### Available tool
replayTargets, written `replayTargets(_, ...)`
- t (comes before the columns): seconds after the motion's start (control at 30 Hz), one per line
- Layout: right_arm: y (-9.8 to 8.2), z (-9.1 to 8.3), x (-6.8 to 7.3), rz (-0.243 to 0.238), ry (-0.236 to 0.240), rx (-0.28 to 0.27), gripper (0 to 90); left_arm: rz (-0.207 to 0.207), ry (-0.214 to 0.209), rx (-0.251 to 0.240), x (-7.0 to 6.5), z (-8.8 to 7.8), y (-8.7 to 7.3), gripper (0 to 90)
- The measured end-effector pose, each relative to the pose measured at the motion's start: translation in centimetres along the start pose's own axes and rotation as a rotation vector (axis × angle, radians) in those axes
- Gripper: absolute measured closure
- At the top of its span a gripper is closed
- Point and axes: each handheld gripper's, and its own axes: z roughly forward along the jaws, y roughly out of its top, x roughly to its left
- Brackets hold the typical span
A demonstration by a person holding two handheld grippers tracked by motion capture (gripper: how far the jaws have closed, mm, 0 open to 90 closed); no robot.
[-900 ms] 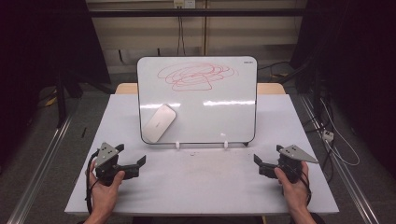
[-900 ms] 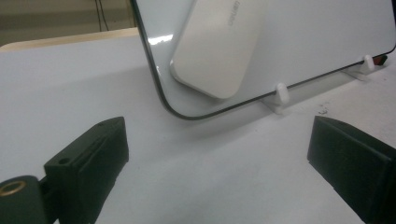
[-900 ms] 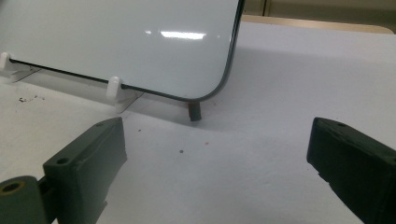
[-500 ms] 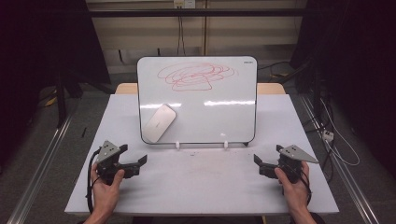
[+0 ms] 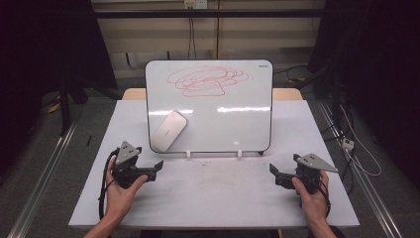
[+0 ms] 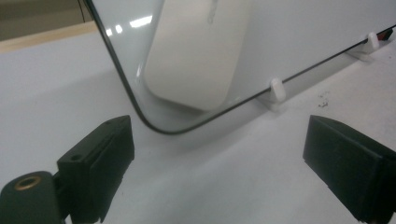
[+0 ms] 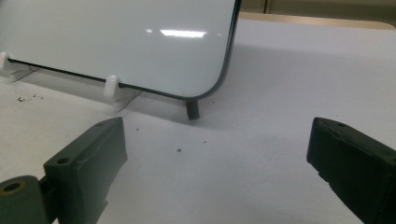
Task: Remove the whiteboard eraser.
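Whiteboard (image 6: pixel 303 42) and eraser (image 6: pixel 196 51) tops cut off

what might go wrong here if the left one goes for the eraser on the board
The white oblong eraser clings low on the propped white whiteboard, which rests on small white clips. A push from the open left hand-held gripper could tip the board backward or slide it off them. The eraser lies flat against the board, so the jaws may slip off its smooth rounded edges. Dragging it carelessly could smear the red scribble only partly.
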Motion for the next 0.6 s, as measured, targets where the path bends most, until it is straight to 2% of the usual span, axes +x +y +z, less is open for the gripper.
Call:
replayTargets(0.07,0.0,0.1,0.0,0.006,0.008,0.009,4.8,0.008,0.002,-0.001,-0.1,0.2,0.6,6.1)
replayTargets(0.17,0.0,0.1,0.1,0.004,0.011,0.006,5.3,0.029,-0.018,0.002,0.0,0.4,1.4,6.2)
replayTargets(0.3,0.0,0.1,0.1,0.005,0.008,0.010,5.5,0.049,-0.010,-0.015,-0.1,1.0,2.6,8.4)
replayTargets(0.6,0.1,0.0,0.5,-0.003,0.020,0.000,5.5,0.102,0.001,0.007,-0.5,2.6,3.5,9.7)
